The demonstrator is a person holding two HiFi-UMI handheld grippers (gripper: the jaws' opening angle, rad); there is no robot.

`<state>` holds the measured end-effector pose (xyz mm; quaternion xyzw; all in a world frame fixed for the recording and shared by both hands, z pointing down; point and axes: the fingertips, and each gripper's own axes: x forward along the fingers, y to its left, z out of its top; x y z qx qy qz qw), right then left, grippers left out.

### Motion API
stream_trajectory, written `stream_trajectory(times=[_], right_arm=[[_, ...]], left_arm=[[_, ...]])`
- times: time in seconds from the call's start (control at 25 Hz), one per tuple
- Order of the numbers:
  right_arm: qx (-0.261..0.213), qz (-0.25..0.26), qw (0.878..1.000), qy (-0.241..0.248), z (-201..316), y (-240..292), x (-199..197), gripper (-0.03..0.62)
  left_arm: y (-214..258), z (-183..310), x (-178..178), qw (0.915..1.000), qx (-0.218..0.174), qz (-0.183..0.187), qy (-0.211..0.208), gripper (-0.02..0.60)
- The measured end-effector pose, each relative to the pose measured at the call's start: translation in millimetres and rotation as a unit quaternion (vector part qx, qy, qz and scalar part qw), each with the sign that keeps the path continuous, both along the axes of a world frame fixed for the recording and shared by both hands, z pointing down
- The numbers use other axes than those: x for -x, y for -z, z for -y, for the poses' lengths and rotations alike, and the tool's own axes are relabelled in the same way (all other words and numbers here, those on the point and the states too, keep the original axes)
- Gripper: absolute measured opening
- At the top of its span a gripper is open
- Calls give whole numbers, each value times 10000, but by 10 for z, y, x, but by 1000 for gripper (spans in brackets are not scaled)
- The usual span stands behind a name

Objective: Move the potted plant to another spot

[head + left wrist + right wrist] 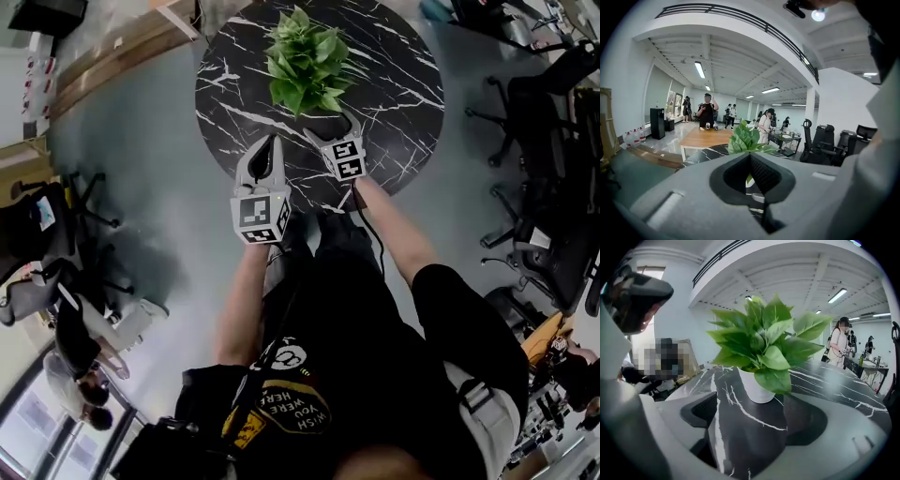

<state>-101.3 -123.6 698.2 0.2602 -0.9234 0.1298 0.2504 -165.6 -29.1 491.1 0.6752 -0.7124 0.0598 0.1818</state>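
Note:
The potted plant (307, 58), green leaves in a small white pot (754, 386), stands upright at the far side of a round black marble table (394, 75). My right gripper (328, 122) is just in front of it. In the right gripper view the right gripper (750, 408) is open over the marble, and the pot stands a little beyond its fingertips, untouched. My left gripper (269, 145) hangs at the table's near edge, to the left of the right one and farther from the plant. In the left gripper view the left gripper (752, 161) looks shut and empty, with the plant's leaves (745, 139) showing above it.
Black office chairs (525, 103) stand to the right of the table. A wooden table (705, 137) and several people (707, 110) are beyond it. A wooden bench edge (122, 47) runs at the upper left, and people sit at the lower left (75, 347).

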Motion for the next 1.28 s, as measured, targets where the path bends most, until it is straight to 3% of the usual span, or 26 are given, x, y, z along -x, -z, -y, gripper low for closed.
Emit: stream_trajectory(times=[0.16,0.36,0.48,0.88,1.28], right_arm=[[-92,-116,9999,53,315,-273,197,462],[-164,381,9991,113,588,-216,515,505],[-229,583,9980,1,699,-182,610,506],[-478,823,9954,-94,828,-154,757,509],[-579,952,9926,-488,1613,-179,800,509]], left_arm=[[-184,200,36,9998,16,-95,168,4],[-356,366,143,9997,87,57,222,4],[-456,448,278,9989,169,273,350,4],[-809,624,473,9987,327,136,356,3],[-905,733,395,9987,434,158,213,3]])
